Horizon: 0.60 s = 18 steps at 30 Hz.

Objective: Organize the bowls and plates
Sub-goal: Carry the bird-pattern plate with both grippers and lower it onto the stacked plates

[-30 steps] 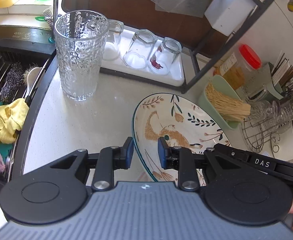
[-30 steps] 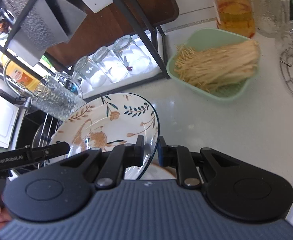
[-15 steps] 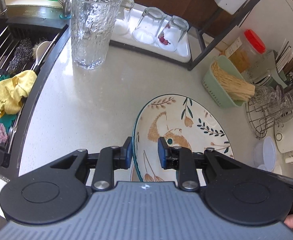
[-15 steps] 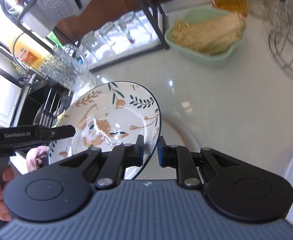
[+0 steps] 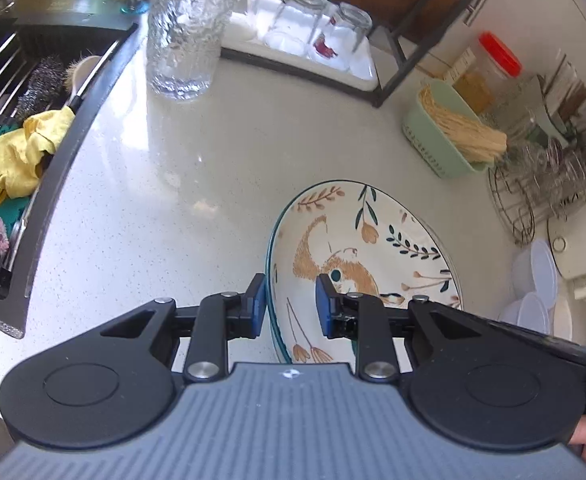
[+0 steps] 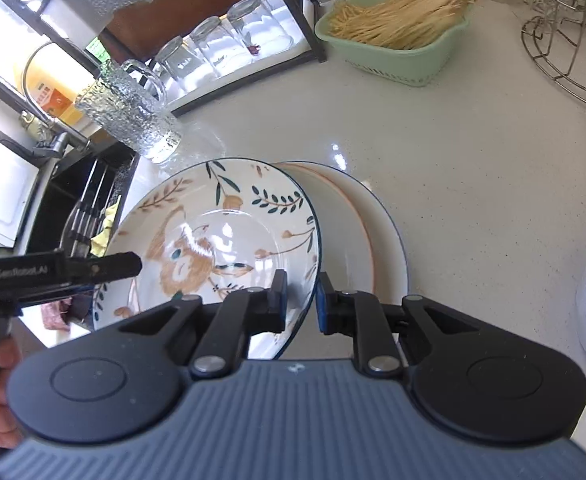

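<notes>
A white patterned plate (image 5: 365, 256) with a fox and leaf design and a blue rim is held by both grippers. My left gripper (image 5: 289, 306) is shut on its left rim. My right gripper (image 6: 299, 300) is shut on its right rim; the same patterned plate (image 6: 221, 232) shows in the right wrist view, tilted a little above a stack of plain white plates (image 6: 377, 248) that lies on the counter. The left gripper's body (image 6: 53, 272) shows at the plate's left edge there.
A tall textured glass (image 5: 185, 28) stands near the sink (image 5: 21, 92). Upturned glasses sit on a white tray (image 5: 313, 36) under a dark rack. A green basket (image 5: 441, 136) of noodles, a wire rack (image 5: 541, 188) and plastic lids (image 5: 537, 280) are at the right.
Both grippers carried the patterned plate back from the glass and rack, towards the near counter; it now hangs over the stack of white plates.
</notes>
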Each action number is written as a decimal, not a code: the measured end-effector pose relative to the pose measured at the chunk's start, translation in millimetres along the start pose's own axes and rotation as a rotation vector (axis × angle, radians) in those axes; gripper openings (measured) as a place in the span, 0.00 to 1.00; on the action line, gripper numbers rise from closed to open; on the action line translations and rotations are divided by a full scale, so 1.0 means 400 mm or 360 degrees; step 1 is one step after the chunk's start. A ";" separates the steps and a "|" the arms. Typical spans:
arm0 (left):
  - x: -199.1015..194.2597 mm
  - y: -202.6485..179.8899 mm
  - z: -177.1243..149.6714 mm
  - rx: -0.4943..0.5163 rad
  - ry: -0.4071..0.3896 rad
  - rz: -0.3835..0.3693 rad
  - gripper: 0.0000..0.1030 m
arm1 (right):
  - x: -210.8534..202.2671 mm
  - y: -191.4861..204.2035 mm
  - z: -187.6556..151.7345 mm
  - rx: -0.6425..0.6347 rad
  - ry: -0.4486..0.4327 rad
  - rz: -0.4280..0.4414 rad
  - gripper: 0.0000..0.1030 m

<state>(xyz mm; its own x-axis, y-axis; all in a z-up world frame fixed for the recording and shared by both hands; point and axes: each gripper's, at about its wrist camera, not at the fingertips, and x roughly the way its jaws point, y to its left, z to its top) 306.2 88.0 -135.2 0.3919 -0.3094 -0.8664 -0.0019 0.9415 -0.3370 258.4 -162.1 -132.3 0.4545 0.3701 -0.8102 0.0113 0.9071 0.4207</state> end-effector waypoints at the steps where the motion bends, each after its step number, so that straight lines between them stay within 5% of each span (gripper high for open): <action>1: 0.005 0.002 -0.002 -0.0003 0.0017 -0.0002 0.29 | 0.003 -0.001 -0.005 0.0001 -0.0002 -0.0019 0.19; 18: 0.005 0.008 0.000 0.0044 0.0116 -0.0012 0.29 | 0.005 0.028 -0.044 -0.0004 -0.0100 -0.0212 0.22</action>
<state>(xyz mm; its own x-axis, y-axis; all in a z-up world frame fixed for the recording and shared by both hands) 306.7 90.3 -137.9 0.3236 -0.3243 -0.8889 0.0267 0.9422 -0.3340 244.0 -147.6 -136.4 0.5038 0.2329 -0.8319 0.0732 0.9480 0.3098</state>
